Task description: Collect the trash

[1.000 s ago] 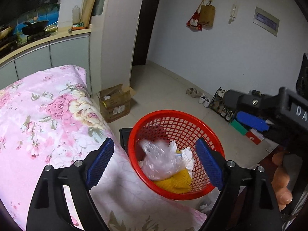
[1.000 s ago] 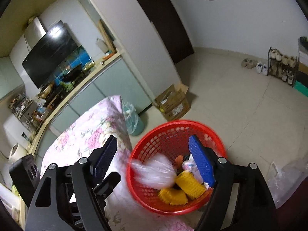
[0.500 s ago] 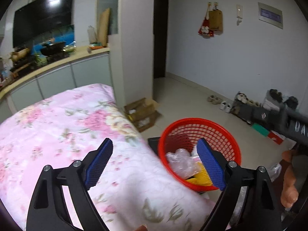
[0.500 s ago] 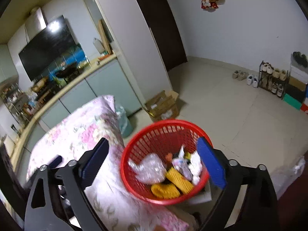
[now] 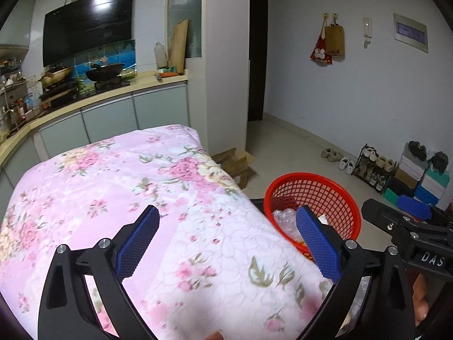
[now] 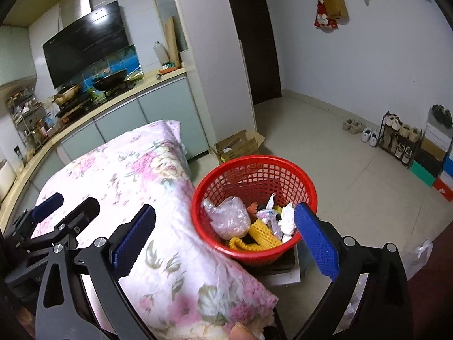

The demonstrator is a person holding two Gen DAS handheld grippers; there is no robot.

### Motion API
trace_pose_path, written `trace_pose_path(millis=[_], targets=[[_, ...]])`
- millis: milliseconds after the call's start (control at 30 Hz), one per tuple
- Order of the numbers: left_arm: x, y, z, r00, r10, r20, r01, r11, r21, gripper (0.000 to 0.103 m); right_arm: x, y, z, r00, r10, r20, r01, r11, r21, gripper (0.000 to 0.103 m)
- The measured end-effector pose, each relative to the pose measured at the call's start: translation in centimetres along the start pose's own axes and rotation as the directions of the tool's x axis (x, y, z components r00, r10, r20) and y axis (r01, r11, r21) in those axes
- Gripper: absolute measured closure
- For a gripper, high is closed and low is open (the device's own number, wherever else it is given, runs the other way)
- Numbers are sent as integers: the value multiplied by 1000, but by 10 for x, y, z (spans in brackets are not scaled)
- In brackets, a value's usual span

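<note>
A: Both wide open, just finished spreading, nothing between. Left gripper (image 5: 226, 243) over the quilt (image 5: 113, 175).

B: Trash (image 6: 254, 223) sitting in the basket (image 6: 283, 167), right and far. Closer to right gripper (image 6: 223, 235).

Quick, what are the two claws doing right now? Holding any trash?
Left claw: open, just widened, holding nothing.
Right claw: open, just widened, holding nothing.

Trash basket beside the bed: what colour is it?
Red, an open mesh basket; the right wrist view shows it best.
</note>
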State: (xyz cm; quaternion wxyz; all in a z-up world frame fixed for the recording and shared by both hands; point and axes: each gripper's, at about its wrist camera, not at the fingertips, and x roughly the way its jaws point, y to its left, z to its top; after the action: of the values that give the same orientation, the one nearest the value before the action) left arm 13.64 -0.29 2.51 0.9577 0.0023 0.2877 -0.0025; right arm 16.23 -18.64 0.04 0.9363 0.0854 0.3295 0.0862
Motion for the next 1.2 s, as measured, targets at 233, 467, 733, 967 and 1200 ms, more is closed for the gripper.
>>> trace_pose_path(millis=[233, 467, 733, 967, 1200], targets=[[-19, 16, -13, 999, 42, -6, -42, 999, -34, 7, -6, 9, -14, 999, -19, -29, 19, 1000, 7, 7], [-39, 28, -23, 993, 119, 12, -119, 991, -58, 7, -10, 27, -26, 999, -35, -27, 34, 998, -49, 7], [-46, 37, -25, 992, 124, -16, -125, 989, -79, 7, -14, 34, -33, 999, -26, -29, 26, 999, -32, 7], [-46, 32, -25, 996, 88, -28, -90, 993, -78, 7, -15, 31, -35, 998, -54, -31, 54, 999, -7, 7], [-45, 30, -23, 996, 83, -30, -85, 993, -76, 7, -14, 27, -34, 997, -65, -34, 66, 998, 6, 7]])
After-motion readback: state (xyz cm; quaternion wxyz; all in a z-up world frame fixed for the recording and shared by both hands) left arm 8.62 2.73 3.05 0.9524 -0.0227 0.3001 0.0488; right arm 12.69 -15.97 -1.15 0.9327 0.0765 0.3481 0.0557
